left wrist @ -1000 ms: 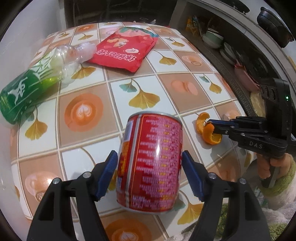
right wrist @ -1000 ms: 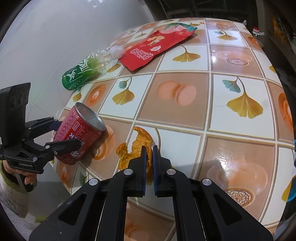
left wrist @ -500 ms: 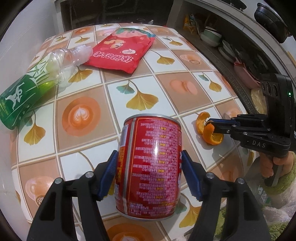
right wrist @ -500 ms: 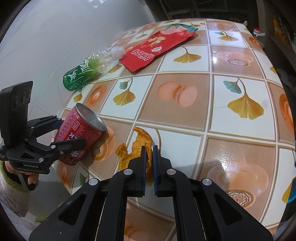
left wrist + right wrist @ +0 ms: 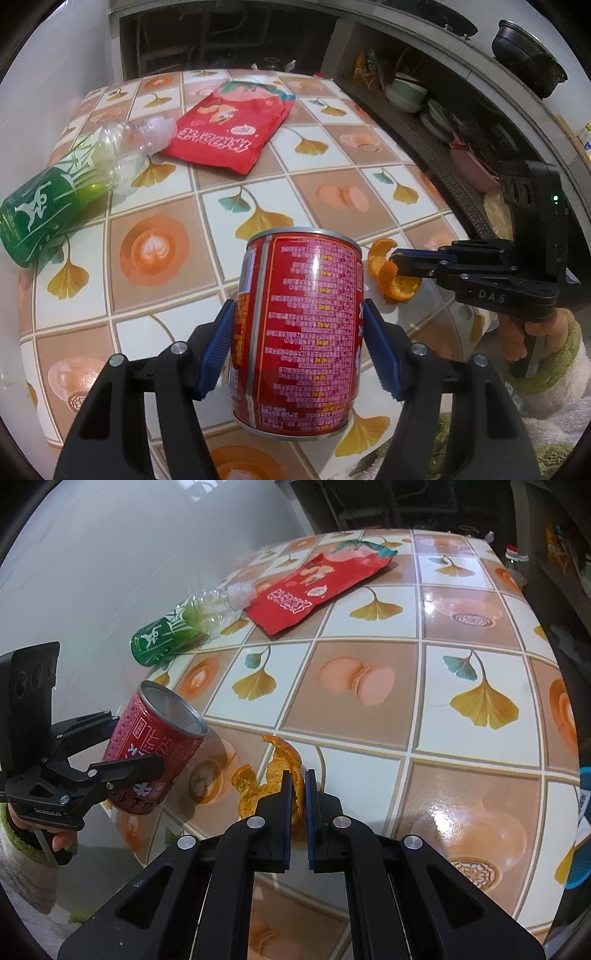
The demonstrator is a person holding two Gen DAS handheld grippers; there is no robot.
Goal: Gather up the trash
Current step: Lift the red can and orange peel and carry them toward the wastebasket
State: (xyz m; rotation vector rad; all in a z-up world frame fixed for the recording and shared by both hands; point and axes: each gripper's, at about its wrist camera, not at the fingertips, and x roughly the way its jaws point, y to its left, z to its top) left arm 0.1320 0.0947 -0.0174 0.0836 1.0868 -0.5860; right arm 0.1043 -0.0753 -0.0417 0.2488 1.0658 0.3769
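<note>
A red can (image 5: 306,325) sits tilted between the blue pads of my left gripper (image 5: 298,308), which is shut on its sides. In the right wrist view the can (image 5: 159,738) hangs at the table's near left edge in the left gripper (image 5: 135,740). My right gripper (image 5: 298,777) is shut on a curled orange peel (image 5: 266,775) lying on the tiled table (image 5: 461,746). The peel (image 5: 402,286) shows beside the can, with the right gripper (image 5: 397,258) on it. A green bottle (image 5: 55,199) and a red snack bag (image 5: 229,125) lie farther back.
A white wall (image 5: 92,572) runs along the table's left side. Shelves with bowls (image 5: 406,92) and a dark pot (image 5: 528,48) stand to the right. A blue object (image 5: 583,830) pokes in at the table's right edge.
The left gripper's jaws closed from a gap onto the red can, and the can has risen slightly. The right gripper stayed still on the peel.
</note>
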